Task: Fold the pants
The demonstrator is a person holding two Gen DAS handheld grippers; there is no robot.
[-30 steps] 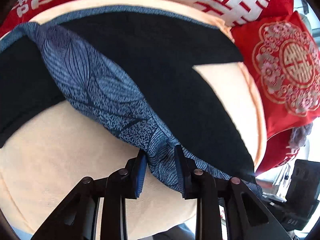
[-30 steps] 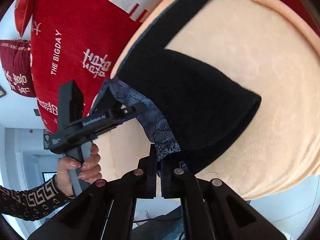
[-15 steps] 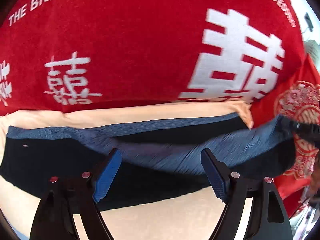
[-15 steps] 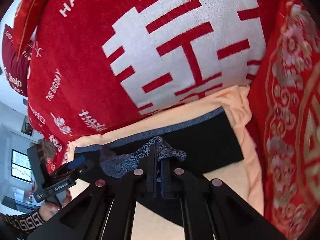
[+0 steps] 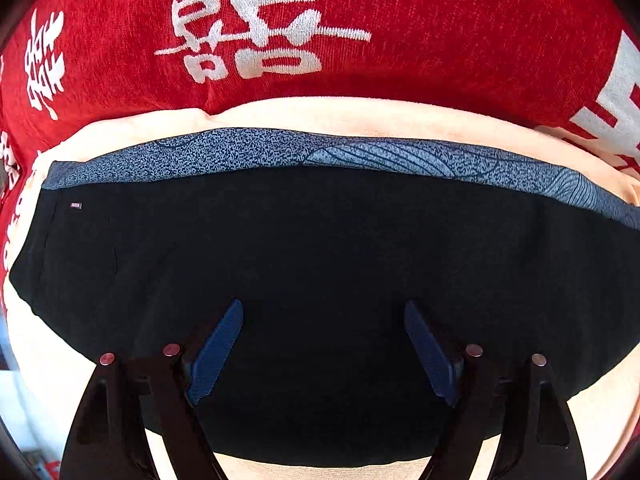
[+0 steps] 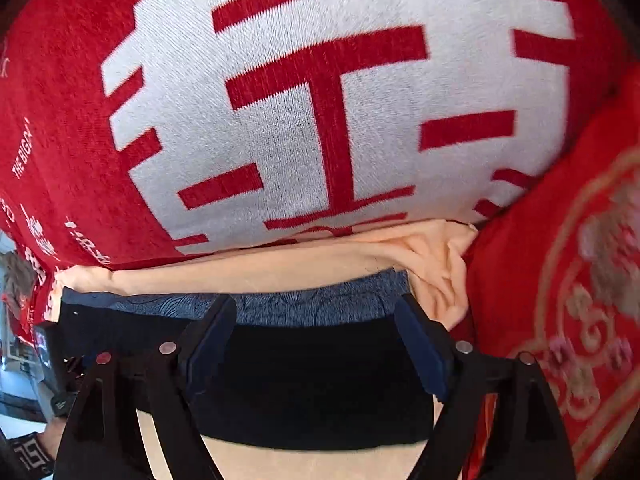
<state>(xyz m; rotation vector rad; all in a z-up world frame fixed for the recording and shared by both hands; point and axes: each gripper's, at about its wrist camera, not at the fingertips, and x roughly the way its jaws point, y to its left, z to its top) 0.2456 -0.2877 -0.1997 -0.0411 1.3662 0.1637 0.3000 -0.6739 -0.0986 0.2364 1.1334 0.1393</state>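
Black pants [image 5: 320,240] lie folded flat on a peach cloth [image 5: 360,116]. A blue patterned strip [image 5: 320,152] of the pants runs along their far edge. My left gripper [image 5: 322,308] hangs over the black fabric, its jaws opening, with nothing pinched between the blue pads [image 5: 216,352]. The right wrist view shows the right end of the pants [image 6: 312,380]. There my right gripper [image 6: 316,304] is over the blue strip [image 6: 320,308], its jaws also opening, and no fabric is held.
A red blanket with white characters [image 5: 440,40] rises behind the peach cloth [image 6: 280,264]. A red cushion with gold embroidery [image 6: 560,280] presses against the cloth on the right. A person's hand and patterned sleeve [image 6: 32,450] show at the lower left of the right wrist view.
Both grippers carried the blue patterned fabric over to the far edge, then let go and opened, the left first. The fabric now lies flat there.
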